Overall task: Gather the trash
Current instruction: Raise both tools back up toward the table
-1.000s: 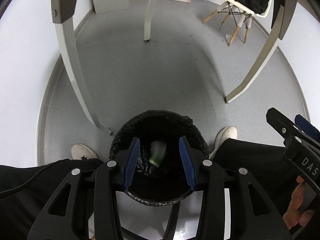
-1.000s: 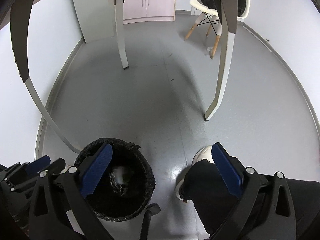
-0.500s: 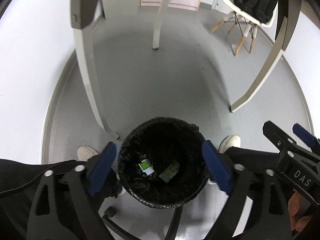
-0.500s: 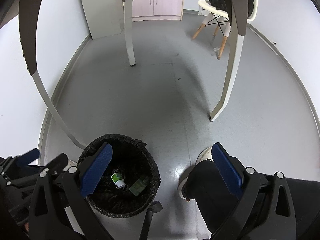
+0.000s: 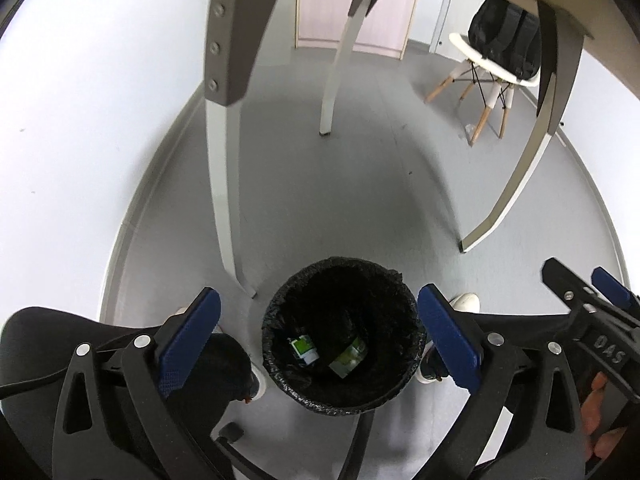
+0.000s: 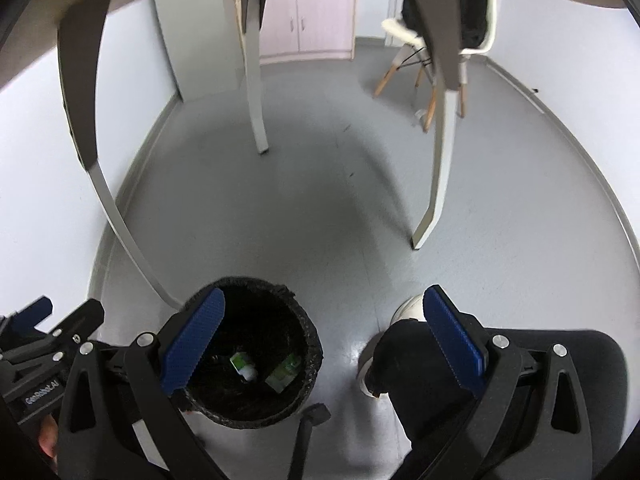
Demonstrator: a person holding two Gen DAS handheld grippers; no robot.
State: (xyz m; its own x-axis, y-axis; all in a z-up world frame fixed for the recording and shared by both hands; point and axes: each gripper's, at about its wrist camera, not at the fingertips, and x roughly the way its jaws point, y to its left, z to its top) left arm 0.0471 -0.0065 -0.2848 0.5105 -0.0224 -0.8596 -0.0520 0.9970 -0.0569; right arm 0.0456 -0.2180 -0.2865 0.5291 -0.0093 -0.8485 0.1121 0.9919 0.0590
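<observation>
Hanging above the bin [image 5: 340, 332], the left gripper [image 5: 318, 344] has just been opening its jaws, which now stand wide apart with nothing between them; the bin's mouth shows in the gap, well below. Down in the black liner lie two pieces of trash: toward the left a small carton [image 5: 304, 350] with a green and white label, and just beside it to the right a flattened green wrapper [image 5: 349, 361] lying at a slant. Both look light and thin, the sort of thing that crumples under a firm squeeze and would slide about on the glossy bag. Were either to be taken up again, the carton's flat sides would give the better hold, while the wrapper would need a pinch across its middle or along a stiff edge. The liner itself seems soft and loose, folded over the rim, so it could snag on a finger that dips too low. Farther right, the right gripper [image 6: 324, 340] also has its jaws spread wide and empty, hanging over the floor [image 6: 320, 220] between the bin and the person's shoe [image 6: 406, 310]. The grey floor under the desk shows no other litter that I can make out, though a small pale object near the chair [image 5: 486, 68] legs is too small to identify. Any trash still to collect is probably out of view.
</observation>
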